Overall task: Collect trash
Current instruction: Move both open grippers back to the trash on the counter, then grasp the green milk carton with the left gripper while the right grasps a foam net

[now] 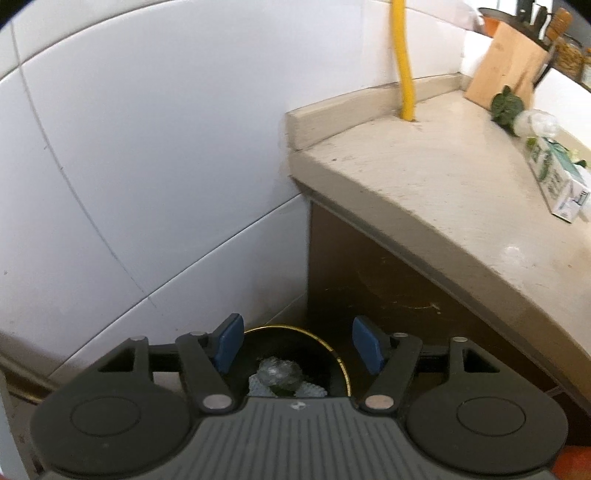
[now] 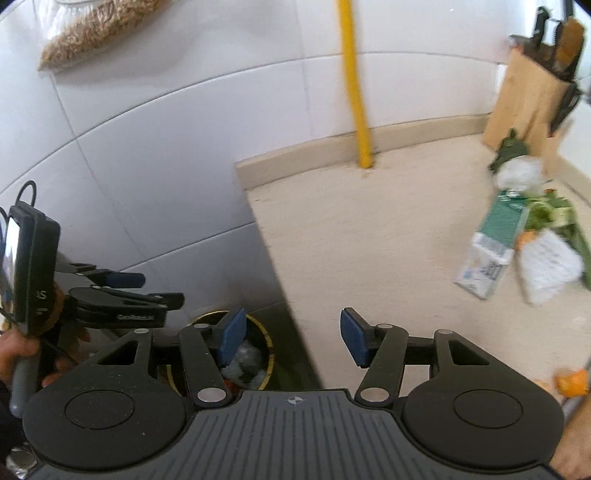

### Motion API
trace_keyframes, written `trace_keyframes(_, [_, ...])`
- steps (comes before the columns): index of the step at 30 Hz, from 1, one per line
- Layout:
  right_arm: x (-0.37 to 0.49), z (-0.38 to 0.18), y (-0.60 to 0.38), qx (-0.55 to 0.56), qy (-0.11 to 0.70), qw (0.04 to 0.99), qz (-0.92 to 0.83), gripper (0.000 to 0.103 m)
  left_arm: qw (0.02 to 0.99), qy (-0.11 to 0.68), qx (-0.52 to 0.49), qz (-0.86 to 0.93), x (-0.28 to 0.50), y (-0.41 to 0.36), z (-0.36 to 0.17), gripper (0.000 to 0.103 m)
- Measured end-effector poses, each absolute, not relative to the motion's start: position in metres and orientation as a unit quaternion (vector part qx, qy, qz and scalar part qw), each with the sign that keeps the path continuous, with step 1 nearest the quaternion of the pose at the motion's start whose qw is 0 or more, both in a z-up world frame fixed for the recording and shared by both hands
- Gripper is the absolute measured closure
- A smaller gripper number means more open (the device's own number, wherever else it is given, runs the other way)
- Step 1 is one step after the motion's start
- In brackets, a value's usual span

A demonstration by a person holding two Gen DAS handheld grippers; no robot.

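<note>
A black trash bin with a gold rim (image 1: 334, 349) stands on the floor beside the counter, with crumpled clear plastic (image 1: 279, 373) inside. My left gripper (image 1: 297, 343) is open and empty right above the bin. It also shows in the right wrist view (image 2: 122, 288). My right gripper (image 2: 293, 338) is open and empty over the counter's left edge, with the bin (image 2: 264, 338) below it. On the counter (image 2: 369, 240) lie a green and white carton (image 2: 491, 247), a clear bottle (image 2: 517, 171), a white wrapper (image 2: 550, 266) and green vegetable scraps (image 2: 546, 210).
A yellow pipe (image 2: 354, 85) runs up the tiled wall at the counter's back. A wooden knife block (image 2: 532, 96) stands at the far right corner. Orange peel (image 2: 572, 380) lies near the front right. A bag of grain (image 2: 92, 26) hangs top left.
</note>
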State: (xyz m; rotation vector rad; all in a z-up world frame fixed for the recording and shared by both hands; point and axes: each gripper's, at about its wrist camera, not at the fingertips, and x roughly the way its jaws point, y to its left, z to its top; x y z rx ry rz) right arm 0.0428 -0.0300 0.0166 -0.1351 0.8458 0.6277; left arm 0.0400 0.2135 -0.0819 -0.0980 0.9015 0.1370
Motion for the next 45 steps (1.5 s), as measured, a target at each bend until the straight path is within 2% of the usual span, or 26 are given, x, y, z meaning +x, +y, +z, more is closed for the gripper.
trace_keyframes(8, [0.039,0.022,-0.087,-0.038,0.390,0.891,0.231,0.035,0.899,0.430,-0.076,0.024,0.035,0.197,-0.071,0.042])
trace_keyframes(14, [0.042,0.023,-0.127,-0.009,0.383,0.907,0.177,0.035,0.905,0.418,-0.073,-0.020,0.041,0.164,-0.053,0.042])
trace_keyframes(18, [0.047,0.019,-0.146,-0.001,0.385,0.910,0.152,0.035,0.911,0.405,-0.067,-0.046,0.044,0.143,-0.039,0.036])
trace_keyframes(28, [0.047,-0.001,-0.187,0.003,0.407,0.906,0.114,0.035,0.910,0.401,-0.044,-0.094,0.052,0.101,-0.026,0.036])
trace_keyframes(45, [0.073,-0.010,-0.217,0.005,0.415,0.903,0.115,0.035,0.916,0.369,-0.023,-0.158,0.119,0.027,0.000,0.036])
